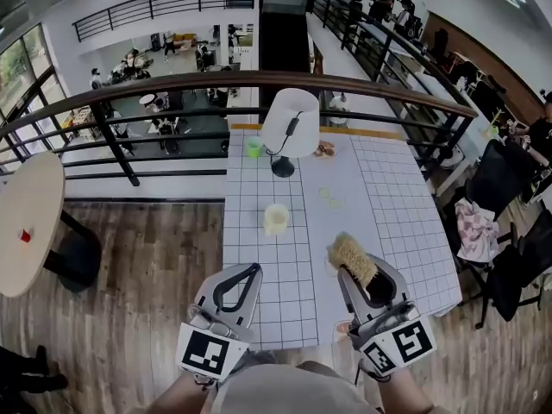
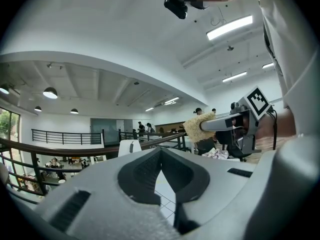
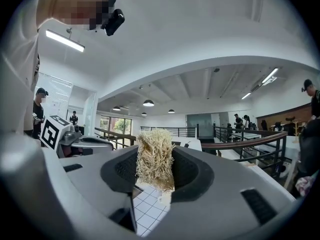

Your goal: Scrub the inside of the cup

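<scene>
We hold the left gripper [image 2: 160,155] low over the near edge of the white gridded table [image 1: 392,205], and in its own view its two jaws stand pressed together at the tips with nothing between them. The right gripper [image 3: 154,155] is clamped on a straw-coloured scrub brush [image 1: 352,257], whose bristly head stands up between the dark pads and sticks out beyond the jaw tips; in the head view the brush hovers above the table's near right part. The pale yellow cup [image 1: 276,218] stands upright on the table ahead of both grippers, roughly between their lines, and well apart from the brush; neither gripper touches it. In the right gripper view the cup shows small, just below the brush's lower end. Farther back on the table we see a white lamp [image 1: 291,121] on a dark round base, with a small green cup [image 1: 254,147] to its left. Beyond the table's far edge runs a dark railing [image 1: 172,89] with a brown handrail, over a lower floor with people. A round pale table [image 1: 26,231] stands off to the left on the wooden floor [image 1: 147,266].
</scene>
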Motion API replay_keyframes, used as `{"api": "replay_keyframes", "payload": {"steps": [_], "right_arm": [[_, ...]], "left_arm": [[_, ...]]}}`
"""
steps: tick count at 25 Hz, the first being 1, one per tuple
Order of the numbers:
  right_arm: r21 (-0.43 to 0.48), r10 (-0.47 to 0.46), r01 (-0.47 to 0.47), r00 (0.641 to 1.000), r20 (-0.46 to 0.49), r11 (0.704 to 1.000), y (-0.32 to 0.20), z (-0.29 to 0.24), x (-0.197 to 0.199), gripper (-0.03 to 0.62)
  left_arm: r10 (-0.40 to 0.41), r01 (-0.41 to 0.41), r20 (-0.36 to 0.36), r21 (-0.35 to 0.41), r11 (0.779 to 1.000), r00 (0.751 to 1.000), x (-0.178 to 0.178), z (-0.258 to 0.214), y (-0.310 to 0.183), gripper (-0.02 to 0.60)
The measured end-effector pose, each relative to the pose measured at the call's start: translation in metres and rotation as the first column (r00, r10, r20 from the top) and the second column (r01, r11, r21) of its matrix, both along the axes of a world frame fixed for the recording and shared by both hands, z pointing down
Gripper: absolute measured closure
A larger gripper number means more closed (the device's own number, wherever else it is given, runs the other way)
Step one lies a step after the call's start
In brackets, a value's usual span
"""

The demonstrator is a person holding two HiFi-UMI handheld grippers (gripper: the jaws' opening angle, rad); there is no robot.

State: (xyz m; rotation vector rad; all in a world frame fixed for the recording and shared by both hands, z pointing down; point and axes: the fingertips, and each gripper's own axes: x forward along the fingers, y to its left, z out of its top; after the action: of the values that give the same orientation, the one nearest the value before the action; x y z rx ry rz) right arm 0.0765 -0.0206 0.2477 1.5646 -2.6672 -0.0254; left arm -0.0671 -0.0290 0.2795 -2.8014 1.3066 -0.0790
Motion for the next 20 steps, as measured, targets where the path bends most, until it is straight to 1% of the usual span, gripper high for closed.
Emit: {"api": "replay_keyframes", "payload": {"steps": [2,4,9,13,16,20], "right_arm": [[-0.006,0.001,-0.001,1.000,-0.009,1.000,-0.013,0.001,-0.002,0.447],[-0.012,-0.004,0.004,1.000,-0.016,1.000,-0.023,0.003,-0.003,0.447],[-0.027,-0.022,0.022,1.000,-0.005,0.999,-0.042,0.014,0.000,0.447],[-0.083,-0.067,0.068,0.998,0.015,0.994,-0.056,0.032,-0.001,0.447],[-0.110,-0.091,0.094,0.995,0.032,0.989,-0.060,0.040,0.000,0.447],[-0.119,-0.116,0.119,0.993,0.033,0.986,-0.068,0.045,0.004,0.447]], "left_arm": [[-0.009,0.009,-0.004,-0.001,1.000,1.000,-0.005,0.001,-0.010,0.569],[-0.017,0.017,-0.005,-0.021,1.000,1.000,-0.008,0.007,-0.015,0.569],[-0.023,0.023,0.014,-0.052,0.998,1.000,-0.001,0.022,-0.027,0.568],[-0.048,0.049,0.025,-0.044,0.998,0.999,0.006,0.021,-0.036,0.569],[-0.080,0.080,0.008,-0.060,0.995,0.997,0.007,0.020,-0.036,0.569],[-0.118,0.118,-0.017,-0.022,0.993,0.993,0.002,0.016,-0.041,0.568]]}}
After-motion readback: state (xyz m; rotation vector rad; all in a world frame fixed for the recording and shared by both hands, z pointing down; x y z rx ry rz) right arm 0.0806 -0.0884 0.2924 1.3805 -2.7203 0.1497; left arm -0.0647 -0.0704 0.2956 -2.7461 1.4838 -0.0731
